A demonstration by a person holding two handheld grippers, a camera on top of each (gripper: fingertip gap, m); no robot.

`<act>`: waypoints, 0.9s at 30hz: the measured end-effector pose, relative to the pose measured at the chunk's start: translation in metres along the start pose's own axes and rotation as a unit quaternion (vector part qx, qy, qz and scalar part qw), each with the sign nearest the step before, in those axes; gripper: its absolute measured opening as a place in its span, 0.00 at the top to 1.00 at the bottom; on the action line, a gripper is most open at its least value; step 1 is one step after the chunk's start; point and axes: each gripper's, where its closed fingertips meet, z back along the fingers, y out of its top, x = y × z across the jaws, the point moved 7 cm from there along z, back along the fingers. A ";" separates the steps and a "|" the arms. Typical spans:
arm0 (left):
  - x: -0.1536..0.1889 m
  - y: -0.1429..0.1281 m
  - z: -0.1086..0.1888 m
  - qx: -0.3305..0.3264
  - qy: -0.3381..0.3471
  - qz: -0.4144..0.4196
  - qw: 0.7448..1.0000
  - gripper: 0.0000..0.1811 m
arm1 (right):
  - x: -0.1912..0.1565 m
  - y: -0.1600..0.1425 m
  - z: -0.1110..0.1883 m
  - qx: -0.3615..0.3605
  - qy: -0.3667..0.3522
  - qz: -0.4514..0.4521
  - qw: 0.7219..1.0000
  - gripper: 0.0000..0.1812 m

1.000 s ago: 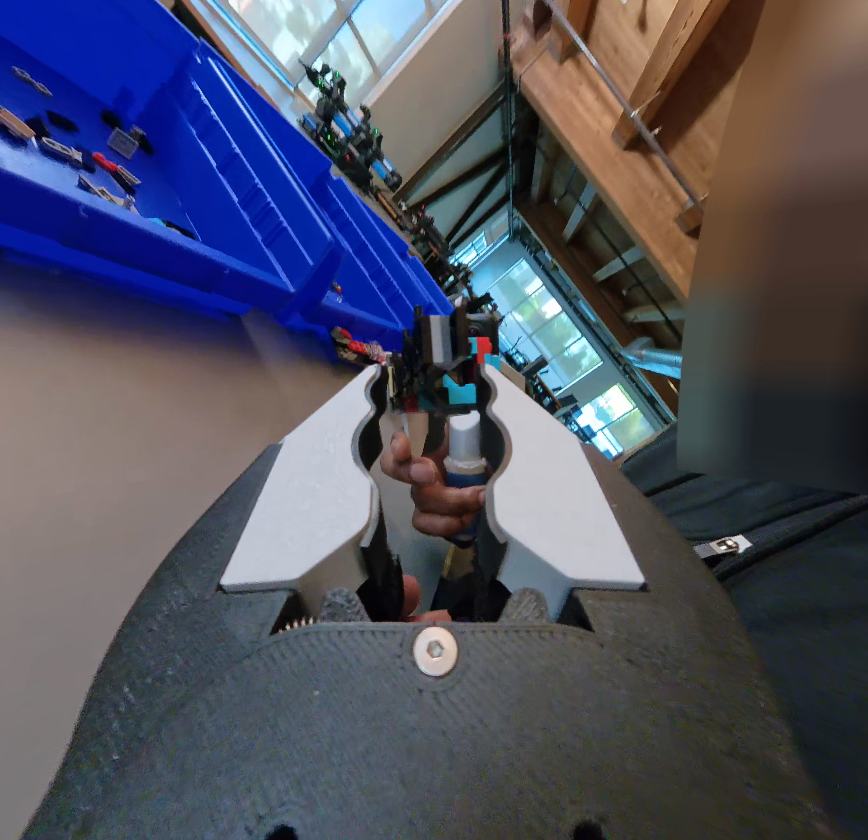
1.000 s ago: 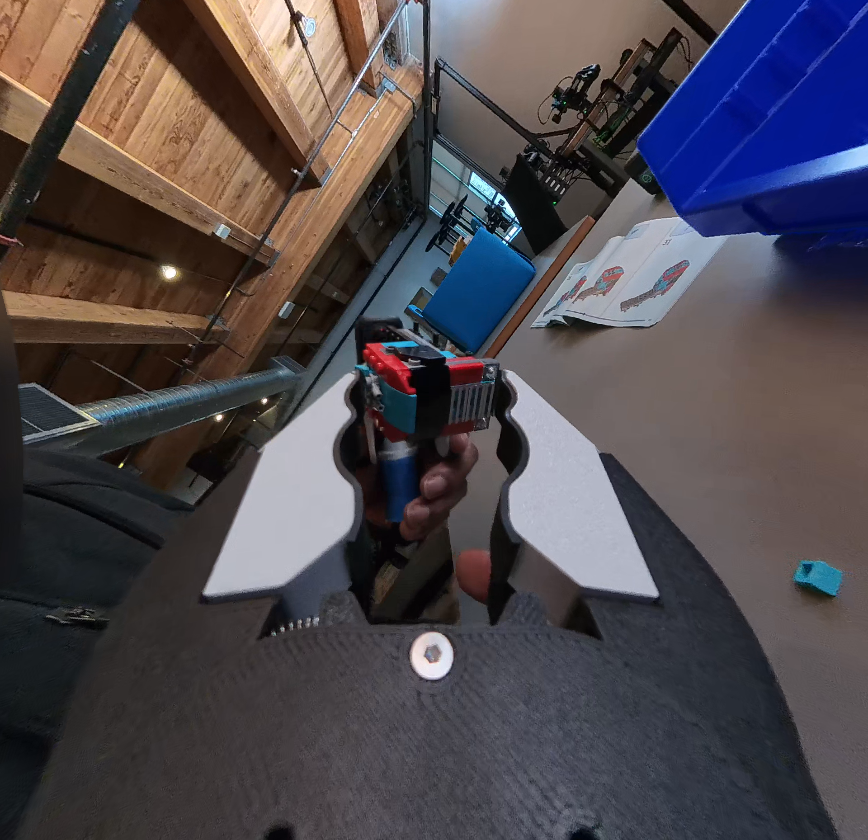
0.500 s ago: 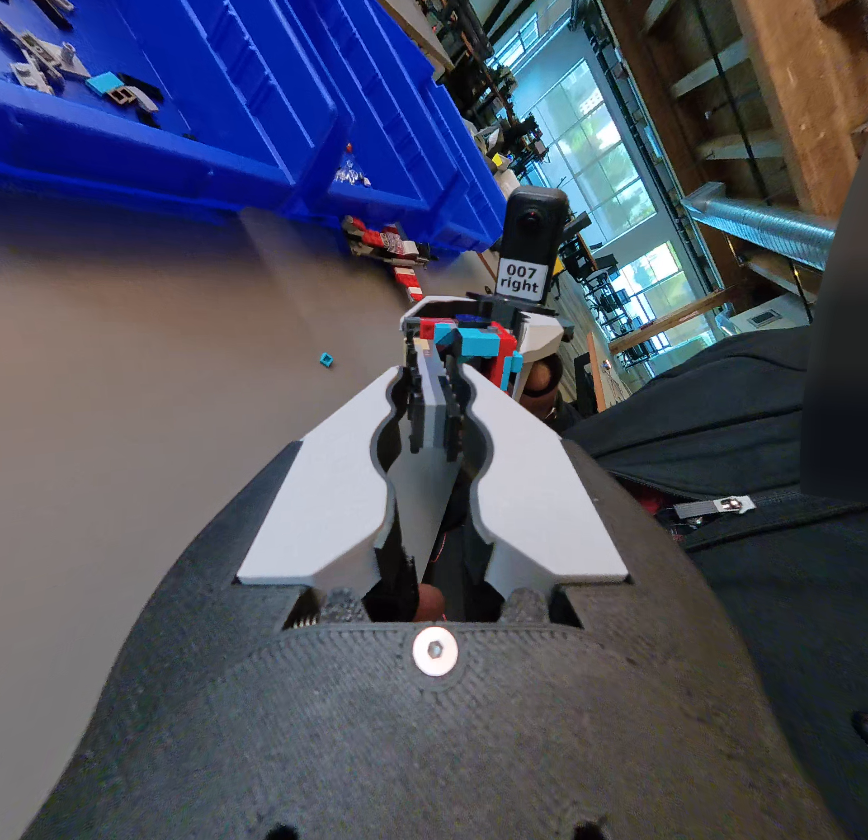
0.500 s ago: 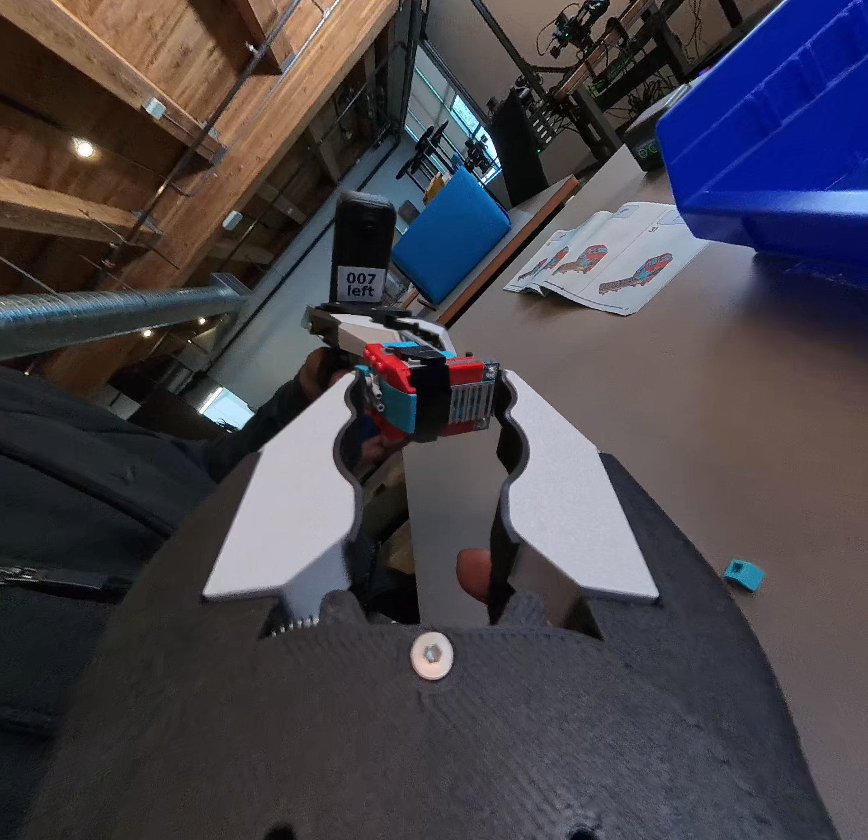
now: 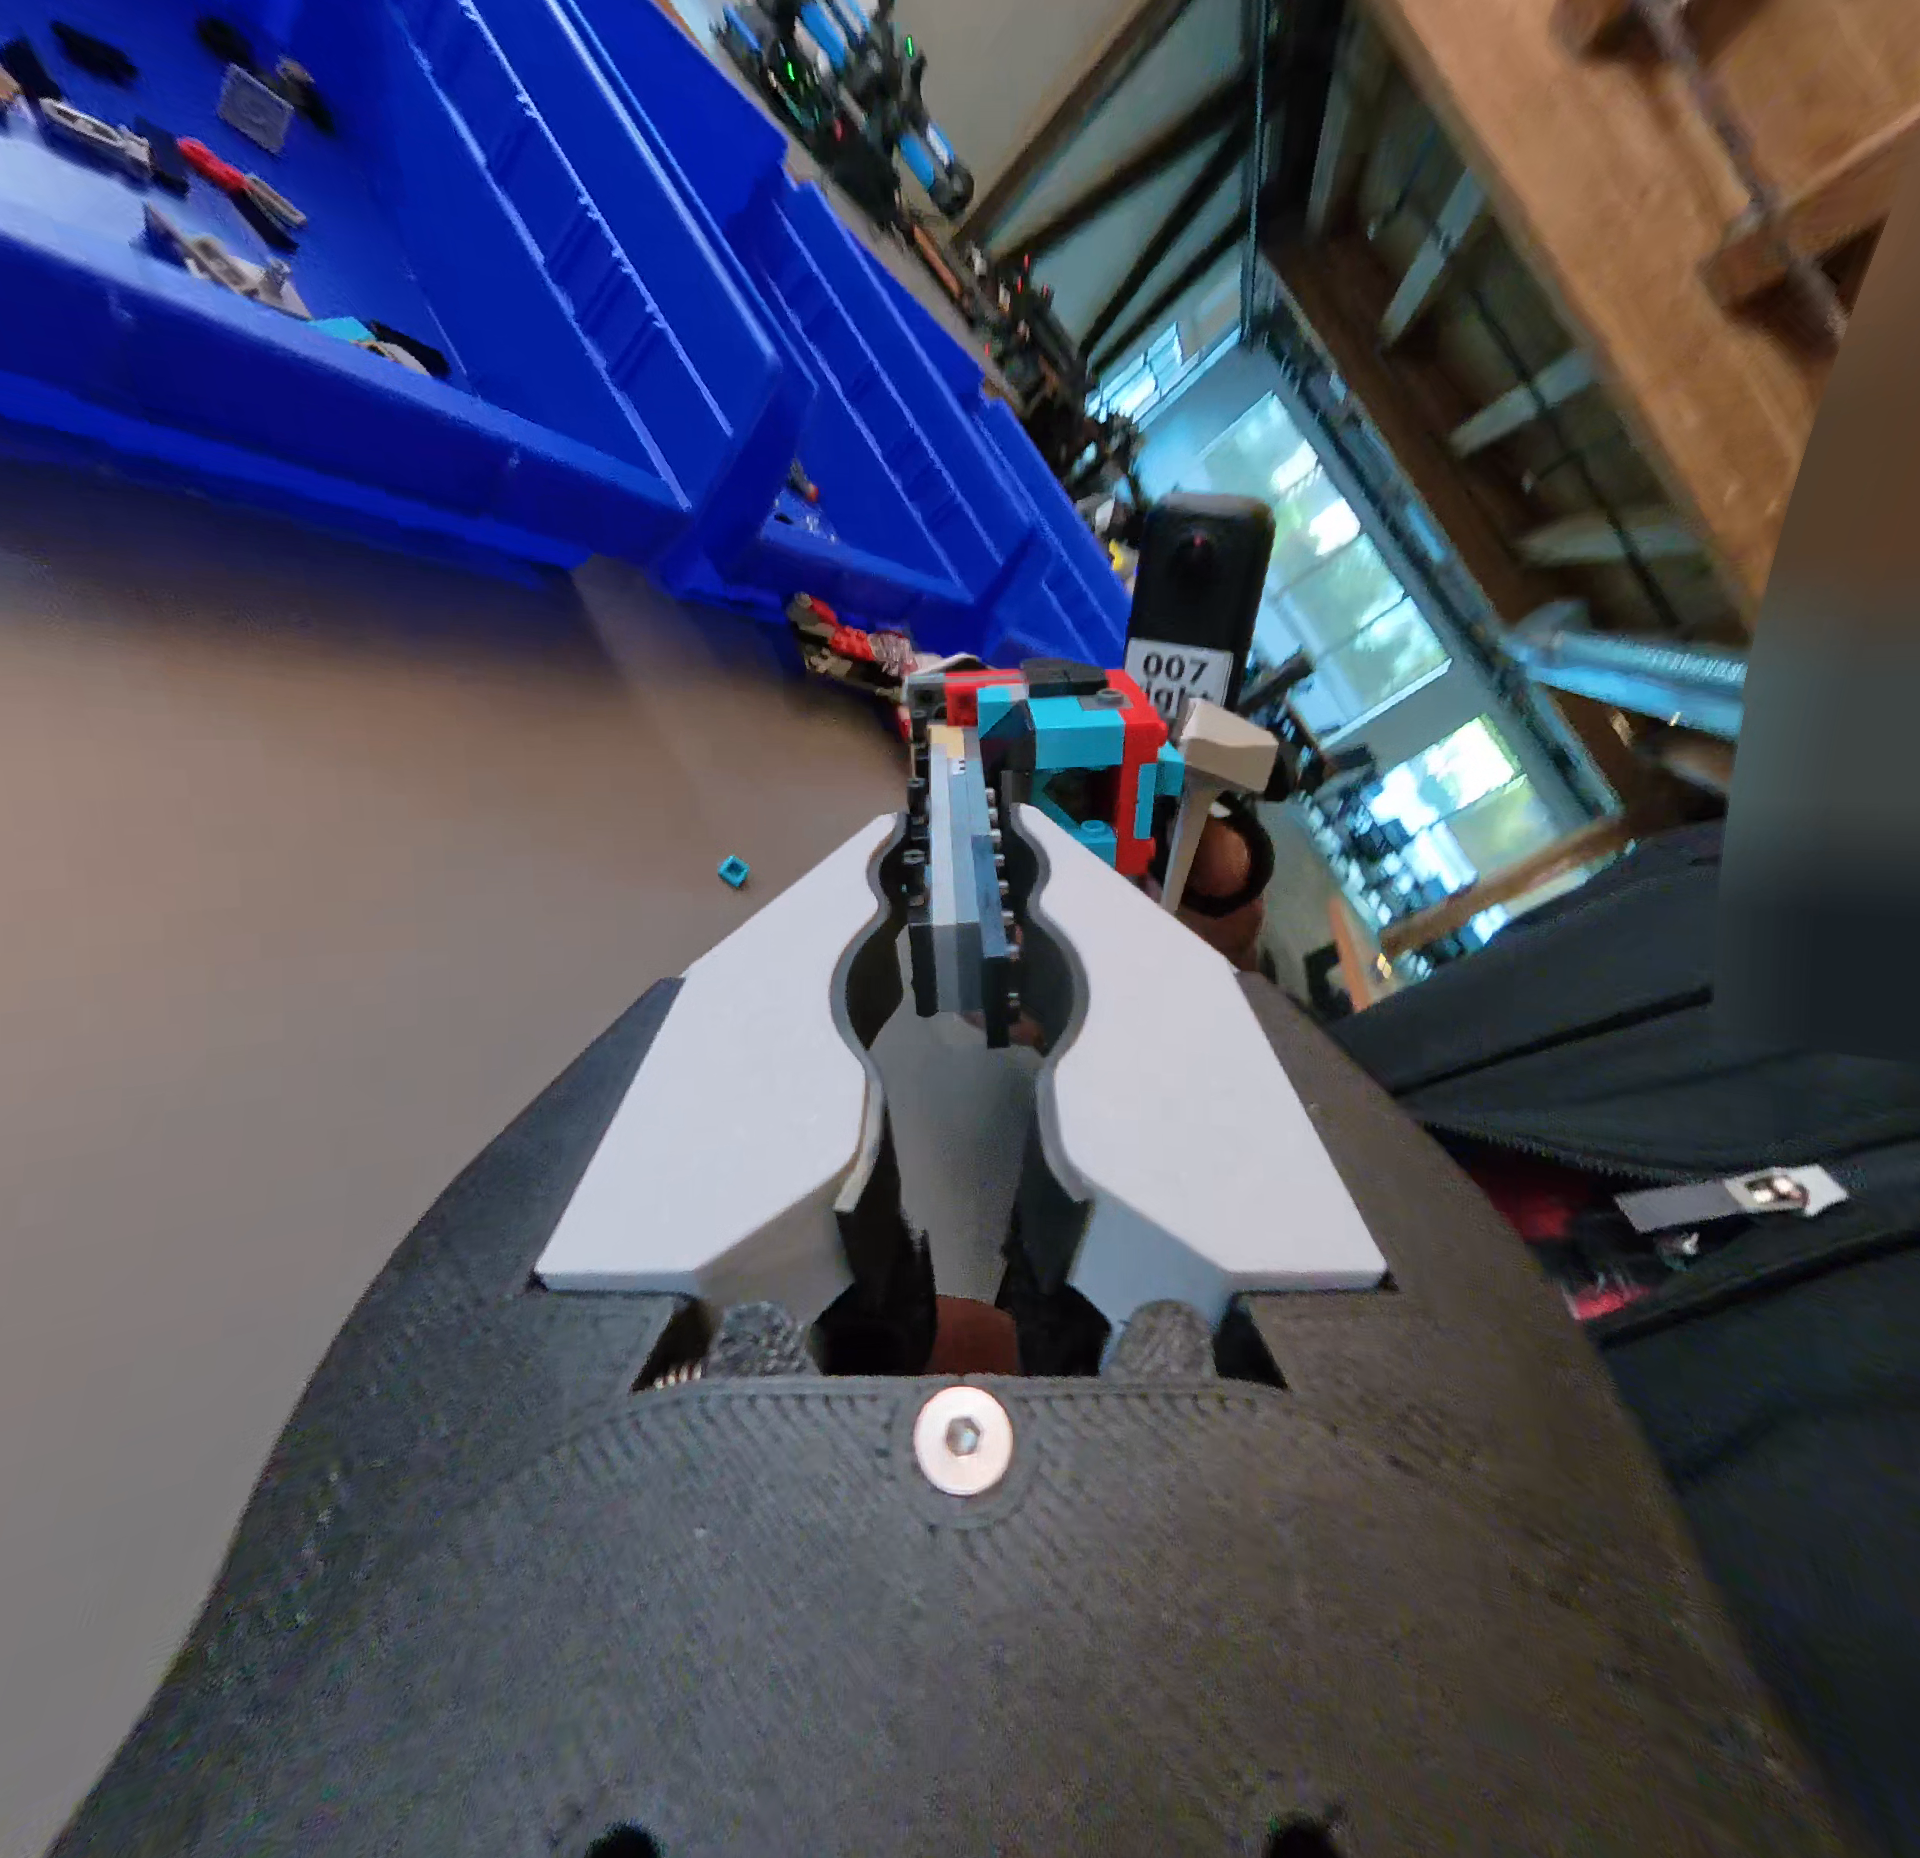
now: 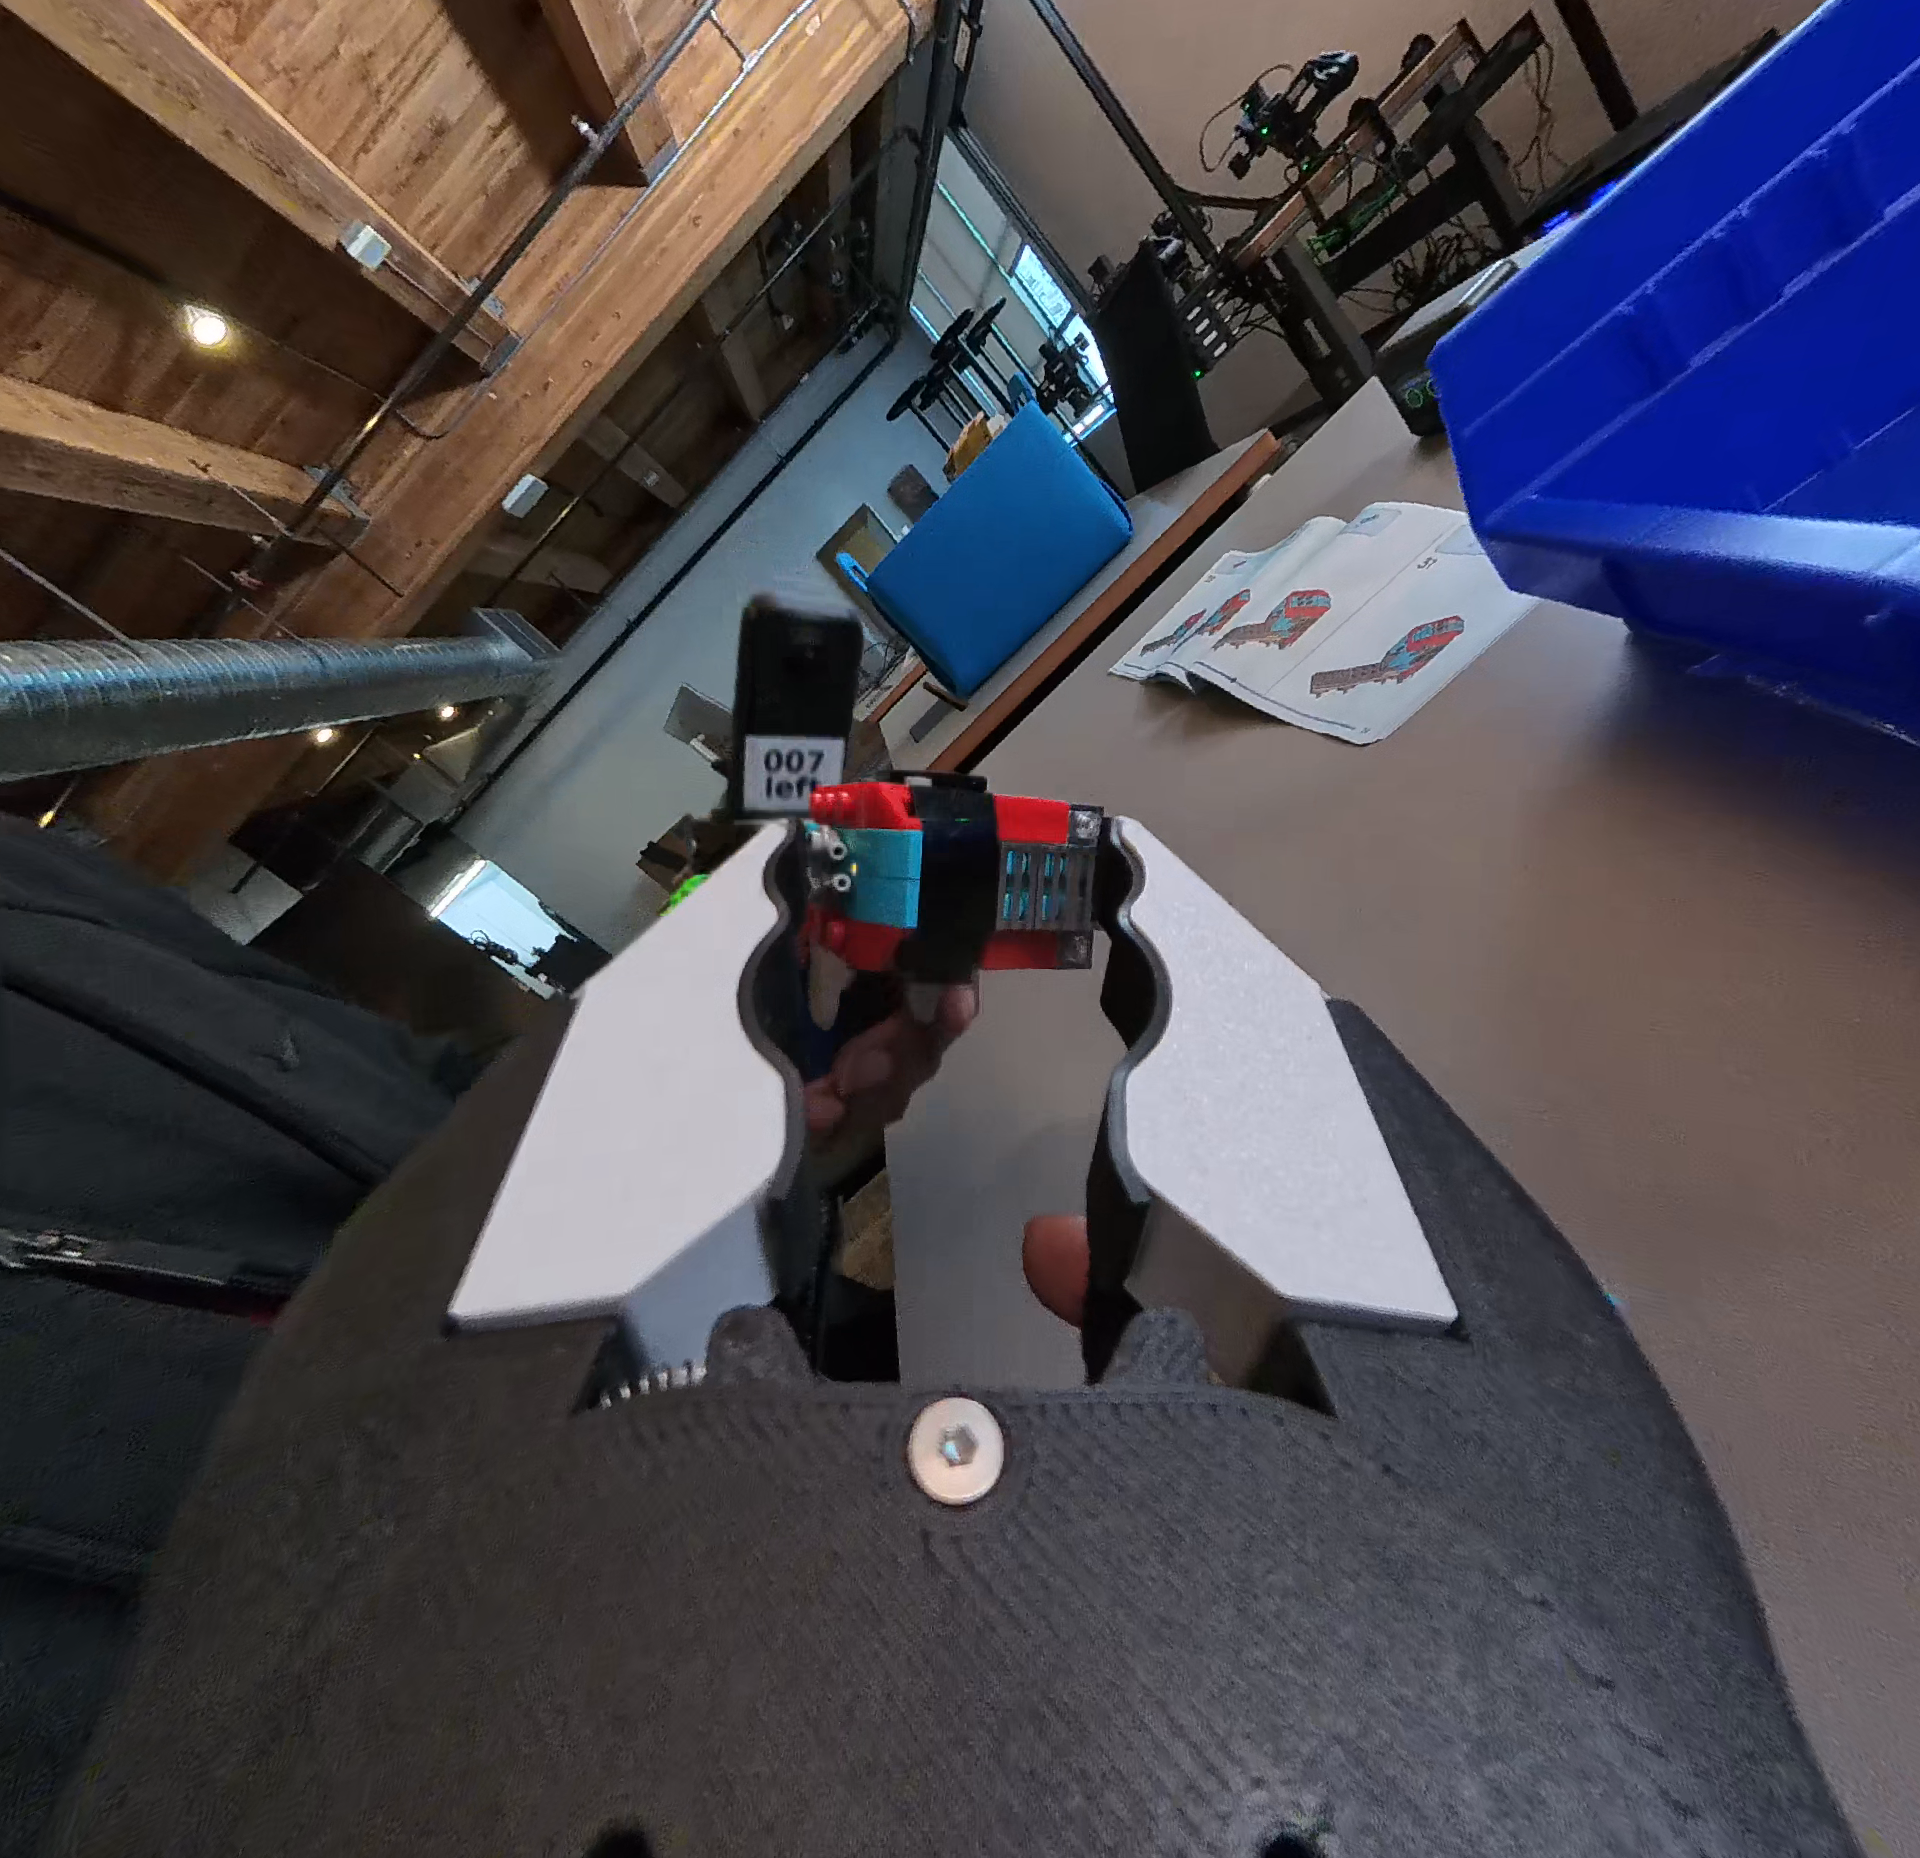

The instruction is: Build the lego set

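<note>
In the left wrist view my left gripper [image 5: 958, 832] is shut on a flat grey and black lego plate [image 5: 961, 915] held edge-on between the fingers. The plate's far end meets a red, teal and black lego assembly [image 5: 1070, 759]. My right gripper [image 6: 951, 842] is shut on that assembly [image 6: 956, 883], gripping it across its length above the table. The two grippers face each other. The right gripper's finger [image 5: 1226, 748] and camera [image 5: 1200, 582] show behind the assembly. The left gripper's camera [image 6: 795, 686] shows in the right wrist view.
Blue bins [image 5: 416, 250] holding loose pieces line the far side of the brown table [image 5: 312, 873]. A small teal piece [image 5: 735, 871] and another lego sub-assembly [image 5: 852, 650] lie near them. An open instruction booklet [image 6: 1330, 624] lies beside a blue bin [image 6: 1714, 406]. A person's dark jacket [image 5: 1662, 1081] is close. Both grippers' tips are close together, under 4 cm apart.
Both grippers have swung and tilted together while keeping their grip. The other gripper's camera has come into each view. The loose teal piece has left the right view.
</note>
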 end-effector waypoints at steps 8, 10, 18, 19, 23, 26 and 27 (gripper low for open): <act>-0.006 -0.018 -0.009 0.120 0.022 0.062 0.991 0.92 | 0.009 0.006 0.007 0.047 -0.037 -0.022 0.998 0.68; -0.007 -0.020 -0.009 0.146 0.045 0.057 0.987 0.92 | 0.011 0.009 0.012 0.061 -0.066 -0.005 0.996 0.68; -0.015 -0.019 -0.006 0.227 0.180 -0.020 0.957 0.92 | -0.007 0.000 0.009 0.055 -0.181 0.217 0.958 0.85; -0.016 -0.019 -0.005 0.230 0.192 -0.030 0.954 0.92 | -0.011 -0.003 0.005 0.046 -0.188 0.247 0.949 0.88; -0.016 -0.021 -0.006 0.232 0.228 -0.060 0.944 0.92 | -0.019 -0.014 -0.012 0.004 -0.213 0.328 0.920 0.95; -0.016 -0.022 -0.004 0.233 0.238 -0.070 0.940 0.92 | -0.020 -0.017 -0.019 -0.013 -0.226 0.347 0.910 0.97; -0.016 -0.023 -0.004 0.232 0.241 -0.073 0.940 0.92 | -0.020 -0.017 -0.020 -0.017 -0.231 0.349 0.908 0.97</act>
